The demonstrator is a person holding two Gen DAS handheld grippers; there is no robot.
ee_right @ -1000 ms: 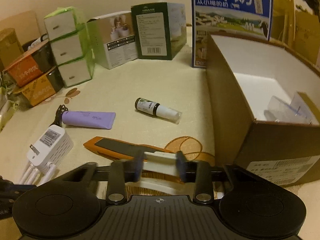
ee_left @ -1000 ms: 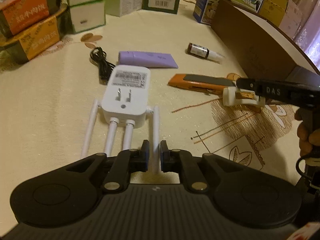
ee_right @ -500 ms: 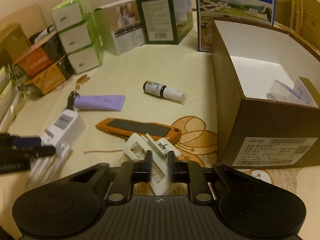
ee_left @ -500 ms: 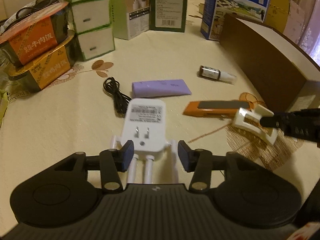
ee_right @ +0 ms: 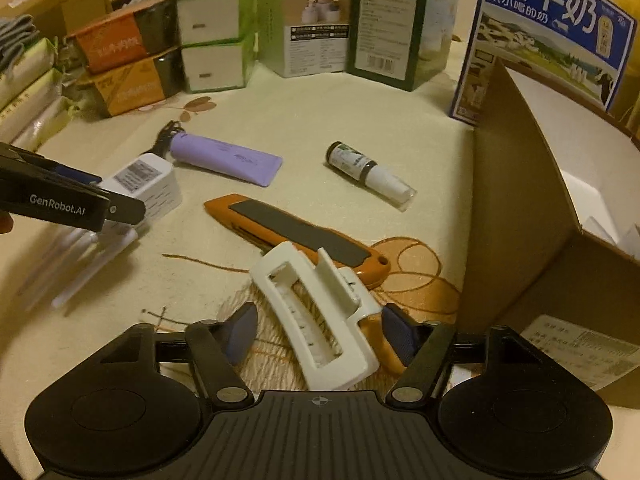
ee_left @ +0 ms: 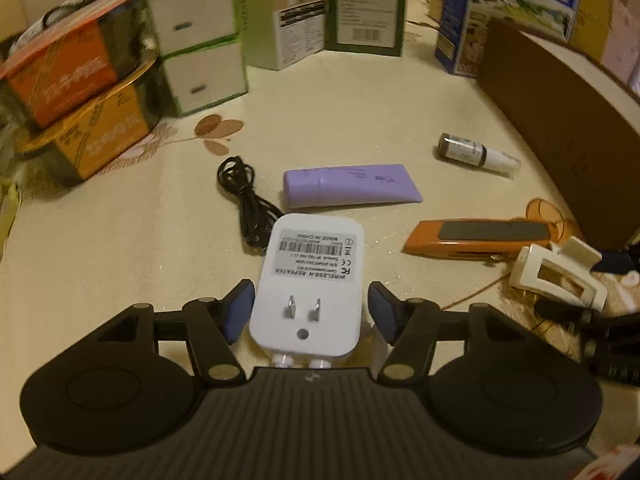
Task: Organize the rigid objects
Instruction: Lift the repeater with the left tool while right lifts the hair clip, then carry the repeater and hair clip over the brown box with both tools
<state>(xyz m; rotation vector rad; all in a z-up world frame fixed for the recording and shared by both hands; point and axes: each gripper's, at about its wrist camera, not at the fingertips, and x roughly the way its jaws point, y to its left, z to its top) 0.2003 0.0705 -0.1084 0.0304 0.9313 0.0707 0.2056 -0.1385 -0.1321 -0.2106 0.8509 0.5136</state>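
Two grippers are seen low over a cream tablecloth, each with its fingers spread wide and nothing clamped. The left gripper is set around a white wireless repeater; a narrow gap is visible between each blue pad and the repeater's sides, so no contact is made. The repeater is laid on its back, prongs up, with its white antennas pointed toward the near edge of the cloth. The right gripper is spread around a white hair claw clip, which is laid tilted on the cloth between the fingers; whether the right pad touches it cannot be told.

Just beyond the clip, an orange utility knife is laid diagonally, its near end touching or tucked under the clip. Farther out, a purple tube is laid beside the repeater's far end, with a coiled black cable next to it. A small dark bottle with a clear cap is laid on its side, well apart from the tube.

Along the right edge an open cardboard box is stood, its white inside partly visible. At the far edge a blue milk carton, a dark green box and stacked packages are lined up.
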